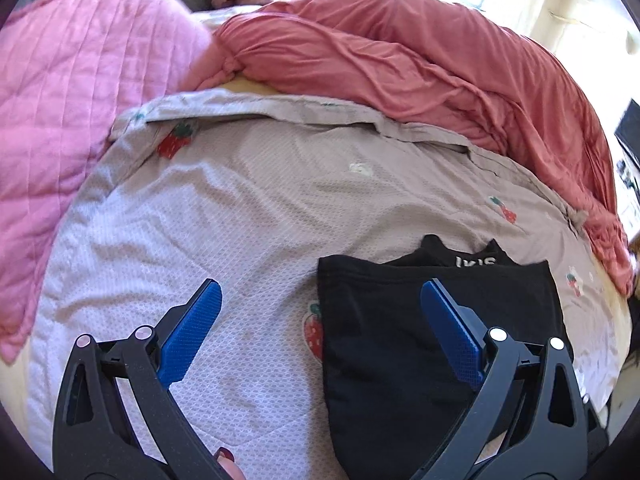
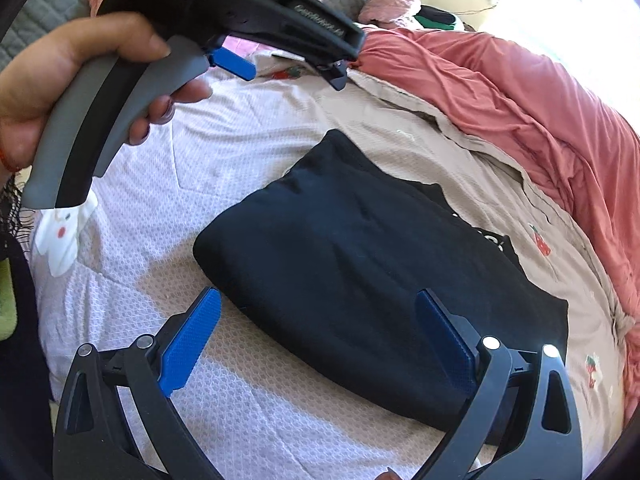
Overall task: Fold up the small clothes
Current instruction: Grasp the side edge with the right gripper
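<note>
Left gripper (image 1: 320, 322): black frame, blue textured pads; jaws spread wide, holding nothing. Its right pad hangs over the folded black cotton garment (image 1: 432, 344); its left pad is over bare bedspread.

Right gripper (image 2: 318, 336): same make; jaws spread wide, holding nothing, the garment's near edge between the pads.

Folded black cotton garment (image 2: 360, 272): lies flat on the pale quilted bedspread with strawberry print (image 1: 248, 200), white lettering showing at its far edge.

Person's hand (image 2: 76, 76): grips the left tool's grey handle, above the bedspread and left of the garment.

Edges: pink quilted blanket (image 1: 72, 92) to the left, rumpled coral duvet (image 1: 420, 52) along the far and right sides. Open bedspread lies left of and beyond the garment.
</note>
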